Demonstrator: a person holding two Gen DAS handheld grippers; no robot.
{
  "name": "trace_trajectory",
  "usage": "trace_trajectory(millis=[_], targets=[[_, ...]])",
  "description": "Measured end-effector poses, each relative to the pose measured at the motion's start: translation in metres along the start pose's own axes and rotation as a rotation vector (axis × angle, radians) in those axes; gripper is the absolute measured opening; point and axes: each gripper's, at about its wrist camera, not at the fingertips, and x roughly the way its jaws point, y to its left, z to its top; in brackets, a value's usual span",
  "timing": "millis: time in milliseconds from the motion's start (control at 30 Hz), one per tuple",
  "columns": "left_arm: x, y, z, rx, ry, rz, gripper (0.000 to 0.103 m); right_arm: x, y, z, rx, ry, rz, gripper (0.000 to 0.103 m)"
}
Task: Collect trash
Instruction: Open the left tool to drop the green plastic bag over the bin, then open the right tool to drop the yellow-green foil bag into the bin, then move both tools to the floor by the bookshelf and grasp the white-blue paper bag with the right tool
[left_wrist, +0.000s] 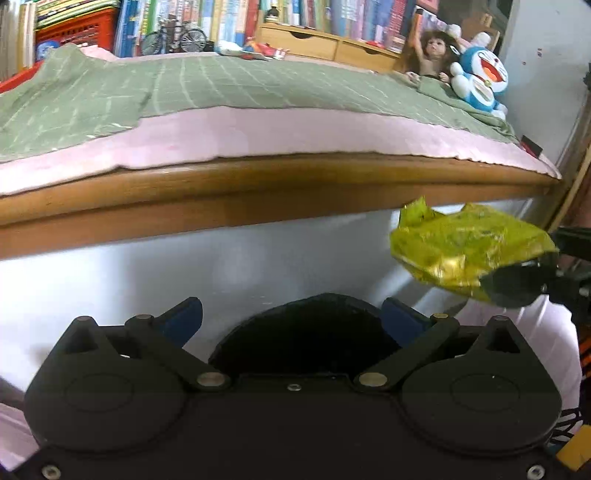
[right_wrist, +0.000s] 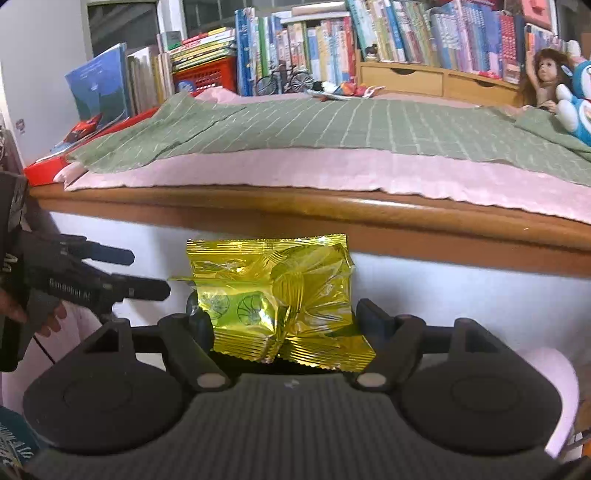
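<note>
Wrapper (right_wrist: 280, 299) between right fingers (right_wrist: 373, 317)

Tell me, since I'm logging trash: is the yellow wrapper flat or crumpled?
Crumpled: the yellow wrapper is creased and folded between the right gripper fingers.

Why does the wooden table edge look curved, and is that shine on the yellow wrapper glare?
Both wrist views are fisheye, so the straight wooden edge bows. In the right wrist view the foil wrapper glints with reflected room light; in the left wrist view it looks slightly blurred.

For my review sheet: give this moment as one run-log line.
right gripper: shut on yellow wrapper | left gripper: open, empty | more litter on bed
</note>
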Motion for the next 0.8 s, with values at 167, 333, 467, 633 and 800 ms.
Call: trace_trajectory(millis=[167,333,467,633,800], targets=[[-0.006,0.002,0.003,0.032,-0.009,0.035,0.103,0.010,0.008,0.000,-0.014,0.011,0.024,0.081],[-0.011,-0.001,0.005,0.048,-0.021,0.028,0.103,0.025,0.014,0.001,-0.021,0.029,0.034,0.087],[-0.016,-0.002,0.007,0.038,-0.021,0.015,0.103,0.037,0.023,0.002,-0.041,0.047,0.034,0.091],[-0.023,-0.002,0.008,0.063,-0.026,0.051,0.103,0.045,0.032,0.007,-0.098,0.049,0.006,0.103],[-0.029,0.001,0.015,0.052,-0.039,0.056,0.103,0.042,0.038,0.010,-0.169,0.046,-0.012,0.103]])
